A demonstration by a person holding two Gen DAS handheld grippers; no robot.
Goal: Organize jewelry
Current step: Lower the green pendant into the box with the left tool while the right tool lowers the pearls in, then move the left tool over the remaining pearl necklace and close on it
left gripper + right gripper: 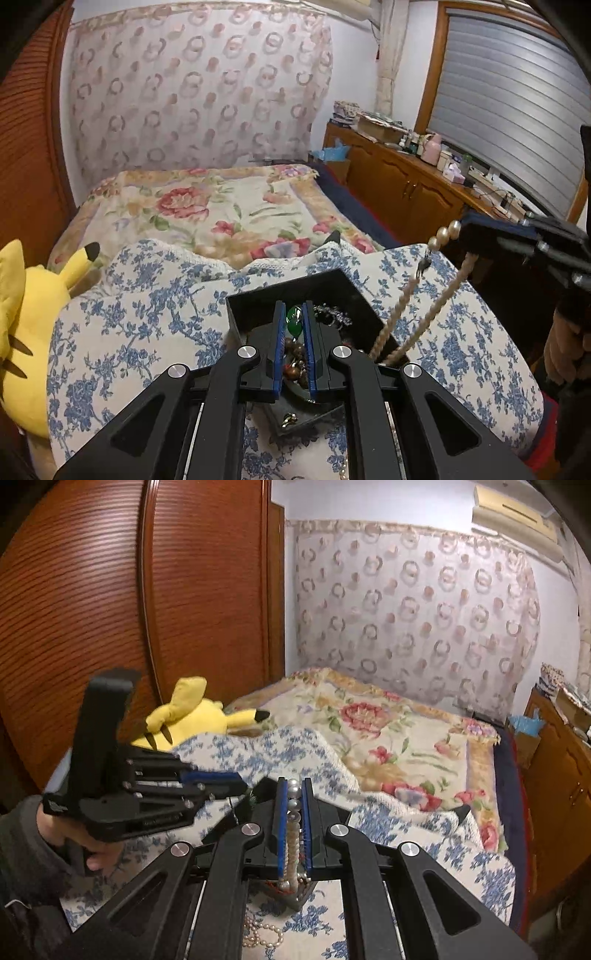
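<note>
A black open jewelry box [258, 302] sits on the blue-flowered quilt [147, 317]. It holds a silver chain [332, 314] and other pieces. My left gripper [294, 314] hangs over the box, shut on a green pendant [293, 320] with brown beads [293, 363] below it. My right gripper [294, 790] is shut on a pearl necklace [293, 834]. In the left wrist view it [476, 230] holds that necklace [436, 310] up at the right, both strands running down to the box's right edge. More pearls [262, 936] lie on the quilt.
A yellow plush toy [26, 314] lies left of the box. A flowered blanket [229, 210] covers the bed beyond. A wooden cabinet [406, 184] with clutter stands at the right under a shuttered window. A wooden wardrobe [129, 590] is at the left.
</note>
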